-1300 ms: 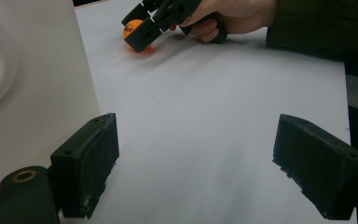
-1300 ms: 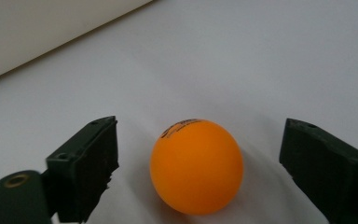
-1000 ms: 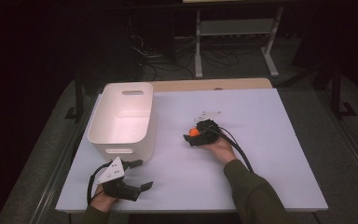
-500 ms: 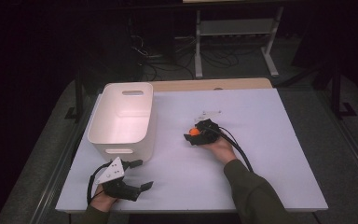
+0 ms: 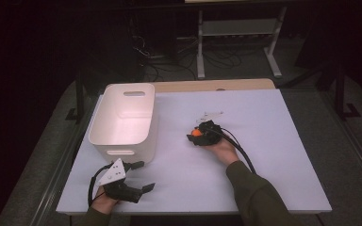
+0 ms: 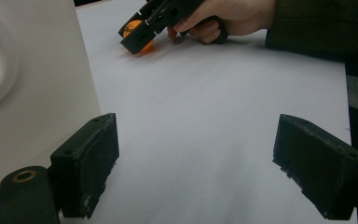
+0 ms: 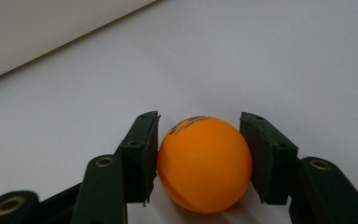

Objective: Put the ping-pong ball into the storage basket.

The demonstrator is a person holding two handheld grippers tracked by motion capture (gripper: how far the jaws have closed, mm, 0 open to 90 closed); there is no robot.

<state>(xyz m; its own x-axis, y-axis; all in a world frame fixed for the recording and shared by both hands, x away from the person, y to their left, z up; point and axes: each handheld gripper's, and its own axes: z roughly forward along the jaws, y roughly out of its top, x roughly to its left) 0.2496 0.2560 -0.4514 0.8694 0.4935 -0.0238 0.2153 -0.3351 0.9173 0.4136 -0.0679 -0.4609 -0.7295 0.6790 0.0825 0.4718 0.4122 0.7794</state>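
Jaws of the right gripper (image 7: 199,163) have just closed on a small orange plastic ball (image 7: 205,162) resting on the white desk (image 5: 273,141), while the left gripper (image 6: 196,163) gapes empty near a white plastic bin (image 5: 125,117), with dark floor beyond.

1. This looks like a lab or test room set up for recording, not a home: the room is dark and only the table (image 5: 283,141) is lit.
2. The table is covered with a plain white sheet, bare of household things, with a wooden edge showing at its far side, beyond the right gripper (image 5: 199,136).
3. Farther beyond that gripper, on the floor, loose black cables (image 5: 162,66) lie in a tangle.
4. Beside those cables stands a white metal rack (image 5: 238,35) on splayed feet, the sort used for equipment.
5. Grey carpet (image 5: 358,141) runs around the table, with dark frame rails along both sides.
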